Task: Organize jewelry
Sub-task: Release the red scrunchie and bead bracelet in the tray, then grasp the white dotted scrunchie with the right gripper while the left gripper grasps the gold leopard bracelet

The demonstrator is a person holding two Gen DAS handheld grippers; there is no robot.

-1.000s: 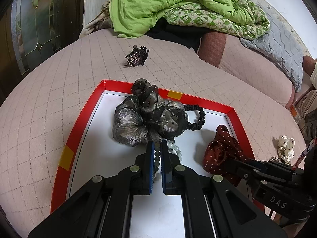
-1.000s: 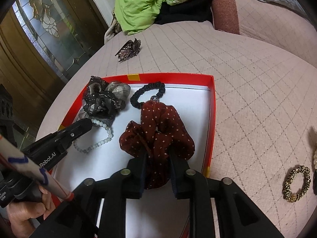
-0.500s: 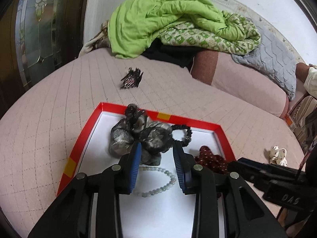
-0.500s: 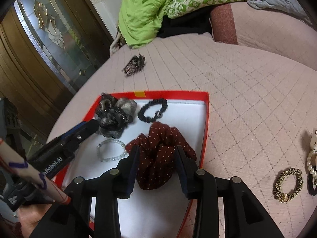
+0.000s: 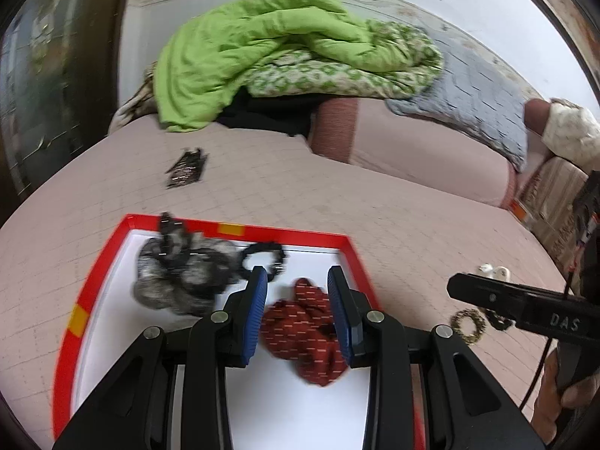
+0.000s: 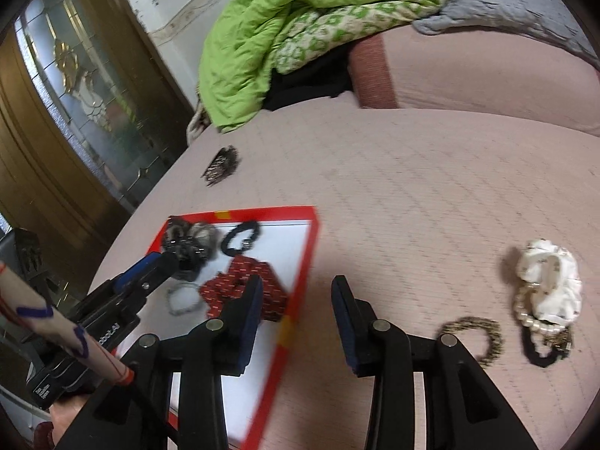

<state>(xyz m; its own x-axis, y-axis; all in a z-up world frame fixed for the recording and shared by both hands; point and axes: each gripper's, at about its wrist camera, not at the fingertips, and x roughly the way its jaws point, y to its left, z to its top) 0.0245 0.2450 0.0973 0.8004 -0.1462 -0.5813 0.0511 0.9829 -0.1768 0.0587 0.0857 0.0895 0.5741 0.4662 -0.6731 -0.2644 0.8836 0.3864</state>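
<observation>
Beside red tray (image 6: pixel 304 281), white scrunchie (image 6: pixel 551 281), seemingly pearls, right-view only.

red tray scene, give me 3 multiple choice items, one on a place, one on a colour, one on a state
1. Where is the leopard-print hair tie?
A in the red tray
B on the bedspread outside the tray
C on the green quilt

2. What colour is the dotted scrunchie in the tray?
A dark red
B blue
C yellow

3. The left hand-held gripper is:
A clamped on beads
B open, empty
C out of view

Key: B, it lies right of the tray rim; A, red with pale dots; B, its blue pads stand apart, gripping nothing.
</observation>
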